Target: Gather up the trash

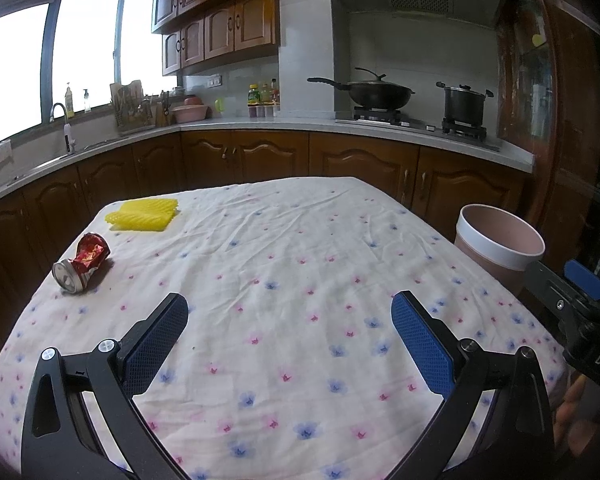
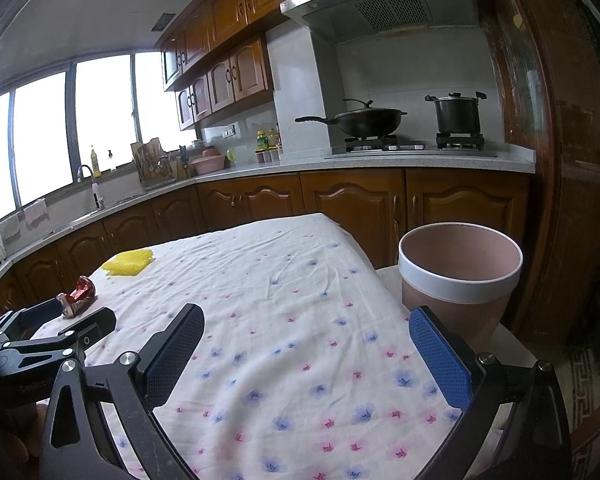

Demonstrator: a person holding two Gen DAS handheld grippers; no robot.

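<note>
Your left tongs [image 1: 289, 312] are spread wide over the tabletop [image 1: 300, 240], which is covered by a white cloth printed with pink and blue flowers; nothing sits between the blue pads. Your right tongs [image 2: 306, 326] are likewise spread and empty.

Trash on the tabletop: a crushed red drink can with a silver end [image 1: 81, 262] lies on its side at the left edge of the left wrist frame. Behind it, toward upper left, lies a yellow foam mesh sleeve [image 1: 143, 214], flat on the cloth and apart from the can.

The pink round bin with a white rim band [image 2: 458, 276] stands off the right edge of the tabletop, open end up.

Differences between views: the right wrist view shows the bin almost whole, with its inside wall down to some depth; the bottom is not visible. The left wrist view shows only its upper part [image 1: 500, 240], the lower right hidden behind the right tongs [image 1: 576, 288] entering at the frame's right edge. The left wrist view gives the can in full. In the right wrist view the can [image 2: 77, 294] is partly hidden behind the left tongs [image 2: 79, 318] at lower left, and the sleeve [image 2: 129, 264] is small.

Can label unreadable in both views.
</note>
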